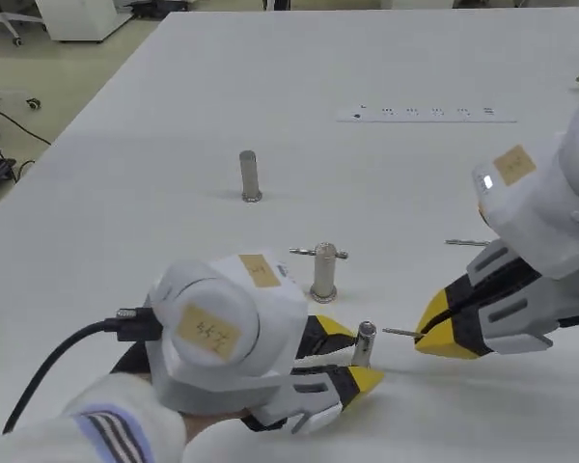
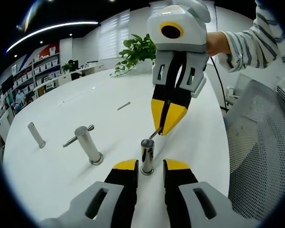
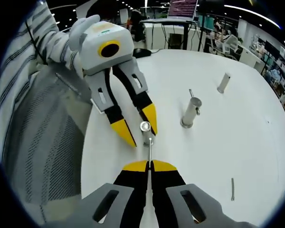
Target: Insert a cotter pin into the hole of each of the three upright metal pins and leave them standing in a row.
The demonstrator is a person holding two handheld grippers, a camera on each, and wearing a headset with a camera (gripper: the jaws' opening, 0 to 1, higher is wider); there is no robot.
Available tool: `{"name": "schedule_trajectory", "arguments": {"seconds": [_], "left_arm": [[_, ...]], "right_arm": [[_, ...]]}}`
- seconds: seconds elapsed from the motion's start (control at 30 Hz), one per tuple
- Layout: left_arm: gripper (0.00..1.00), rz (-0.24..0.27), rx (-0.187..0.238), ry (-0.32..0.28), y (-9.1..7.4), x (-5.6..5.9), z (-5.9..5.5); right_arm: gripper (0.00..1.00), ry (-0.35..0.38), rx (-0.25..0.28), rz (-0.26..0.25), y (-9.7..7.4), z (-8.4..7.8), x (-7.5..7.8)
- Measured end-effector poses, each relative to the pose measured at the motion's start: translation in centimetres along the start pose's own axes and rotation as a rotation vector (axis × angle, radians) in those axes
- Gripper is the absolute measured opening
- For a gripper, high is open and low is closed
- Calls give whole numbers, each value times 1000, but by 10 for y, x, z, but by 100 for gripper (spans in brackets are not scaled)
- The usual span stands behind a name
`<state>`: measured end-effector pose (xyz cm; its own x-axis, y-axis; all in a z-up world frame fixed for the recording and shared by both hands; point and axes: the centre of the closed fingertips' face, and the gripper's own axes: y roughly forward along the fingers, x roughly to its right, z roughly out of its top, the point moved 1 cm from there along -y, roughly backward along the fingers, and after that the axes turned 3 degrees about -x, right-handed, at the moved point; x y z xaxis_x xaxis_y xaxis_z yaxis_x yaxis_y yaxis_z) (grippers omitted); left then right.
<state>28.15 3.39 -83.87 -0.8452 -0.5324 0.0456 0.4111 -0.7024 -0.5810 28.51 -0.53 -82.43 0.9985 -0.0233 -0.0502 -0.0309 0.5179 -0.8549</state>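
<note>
Three upright metal pins stand on the white table. The far pin (image 1: 250, 177) is bare, and the middle pin (image 1: 324, 272) has a cotter pin through its top. The near pin (image 1: 365, 343) (image 2: 147, 156) stands between the jaws of my left gripper (image 1: 355, 354) (image 2: 150, 165), which is open with a small gap on each side. My right gripper (image 1: 434, 338) (image 3: 150, 165) is shut on a cotter pin (image 1: 400, 333) (image 3: 150, 151). Its tip points at the top of the near pin (image 3: 145, 127), just short of it or touching.
A spare cotter pin (image 1: 466, 242) (image 3: 232, 189) lies on the table to the right. A white power strip (image 1: 425, 114) lies farther back. A mesh chair (image 2: 261, 142) stands at the table's near edge.
</note>
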Motion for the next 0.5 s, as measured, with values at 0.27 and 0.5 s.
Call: {"name": "schedule_trajectory", "arguments": {"seconds": [0.27,0.5], "left_arm": [[12,22,-29,-18,2,-4,-5],[8,19,-36,-12,1,-3,-5]], "right_arm": [[3,-41,-5,47,5,-2,-2],[3,-64,8,61,2,0,-5]]}}
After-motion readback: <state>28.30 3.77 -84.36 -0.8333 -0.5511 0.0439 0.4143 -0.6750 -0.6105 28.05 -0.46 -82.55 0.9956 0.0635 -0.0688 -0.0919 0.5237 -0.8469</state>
